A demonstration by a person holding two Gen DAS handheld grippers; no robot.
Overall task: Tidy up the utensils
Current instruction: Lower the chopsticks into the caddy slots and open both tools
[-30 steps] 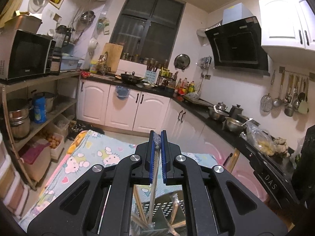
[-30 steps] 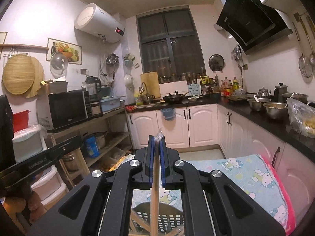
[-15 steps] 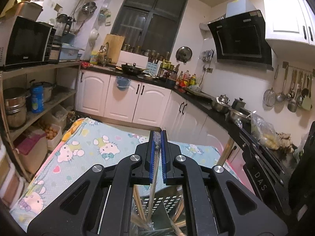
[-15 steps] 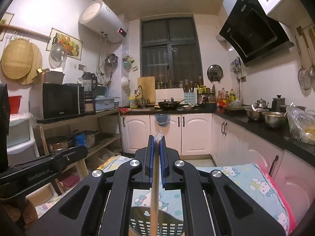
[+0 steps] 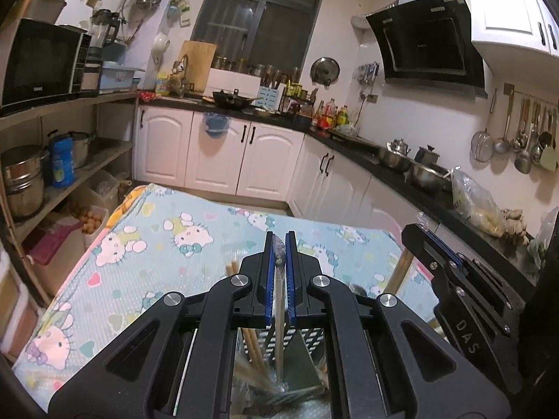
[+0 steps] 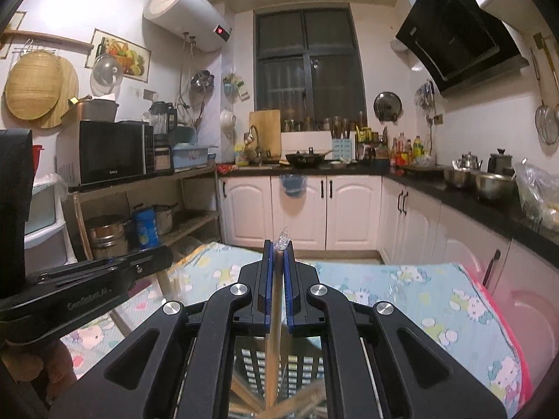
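Note:
My left gripper [image 5: 278, 244] is shut on a thin wrapped utensil handle [image 5: 279, 314] that hangs down into a grey slotted utensil holder [image 5: 300, 340] below the jaws. Several wooden utensils [image 5: 253, 349] stand in that holder. My right gripper [image 6: 278, 248] is shut on a wooden wrapped utensil handle [image 6: 272, 342] that also reaches down into the slotted holder [image 6: 251, 366]. The right gripper shows at the right of the left wrist view [image 5: 450, 262], close beside the left one. The left gripper shows at the left of the right wrist view [image 6: 87, 286].
The holder stands on a table with a blue cartoon-cat cloth [image 5: 181, 237]. White cabinets [image 5: 244, 157] and a dark counter with pots [image 5: 412, 167] run behind and to the right. A shelf with a microwave [image 5: 38, 63] stands on the left.
Both grippers have tilted downward and come closer together over the holder, each still shut on its utensil. The right gripper has come into the left wrist view.

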